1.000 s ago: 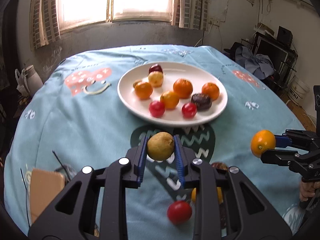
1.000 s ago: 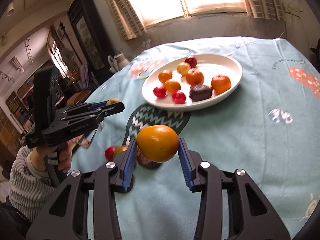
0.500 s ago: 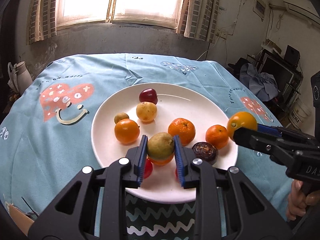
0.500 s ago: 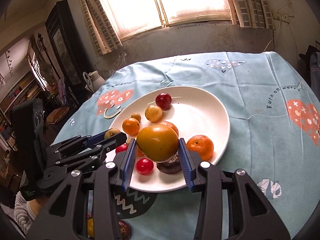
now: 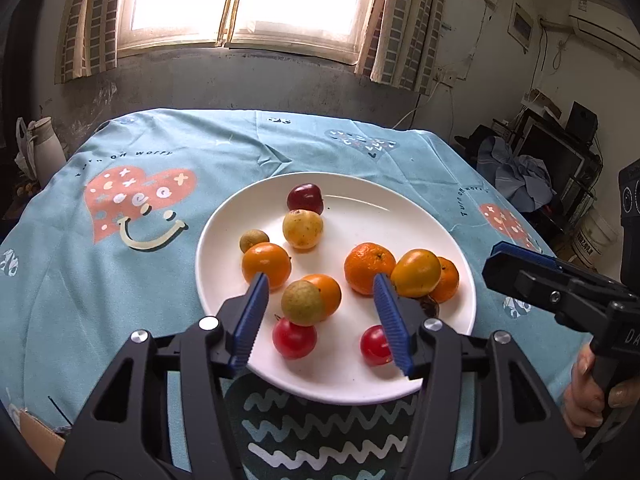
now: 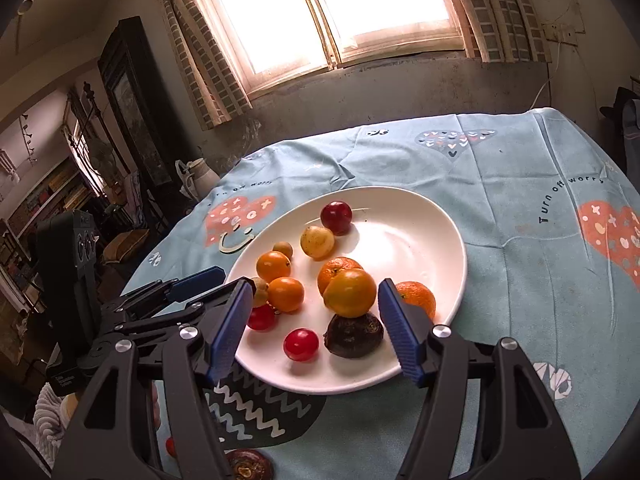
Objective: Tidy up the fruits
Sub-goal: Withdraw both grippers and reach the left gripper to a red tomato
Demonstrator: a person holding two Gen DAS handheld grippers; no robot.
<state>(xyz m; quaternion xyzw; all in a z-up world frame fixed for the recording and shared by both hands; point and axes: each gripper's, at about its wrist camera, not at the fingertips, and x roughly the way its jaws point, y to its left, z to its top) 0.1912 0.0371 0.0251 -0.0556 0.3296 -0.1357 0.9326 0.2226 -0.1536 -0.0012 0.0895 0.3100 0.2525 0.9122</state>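
A white plate (image 5: 400,216) on the blue tablecloth holds several fruits. My left gripper (image 5: 320,312) is open over the plate's near edge; the yellow-green fruit (image 5: 303,303) it carried lies free between its blue pads, against an orange (image 5: 328,292) and a red fruit (image 5: 294,338). My right gripper (image 6: 314,320) is open too; the yellow-orange fruit (image 6: 350,292) sits free on top of a dark brown fruit (image 6: 354,336) and a mandarin (image 6: 340,270). It also shows in the left wrist view (image 5: 416,273). The plate shows in the right wrist view (image 6: 420,232).
A dark brown fruit (image 6: 248,465) and a small red fruit (image 6: 170,446) lie on the cloth near the front edge. A brown card (image 5: 38,438) lies at the front left. The right gripper's arm (image 5: 560,296) reaches in beside the plate's right rim. A white jug (image 5: 44,148) stands beyond the table's left edge.
Both grippers moved forward over the plate and opened. The yellow-green fruit and the yellow-orange fruit were let go and now rest among the fruits on the plate.
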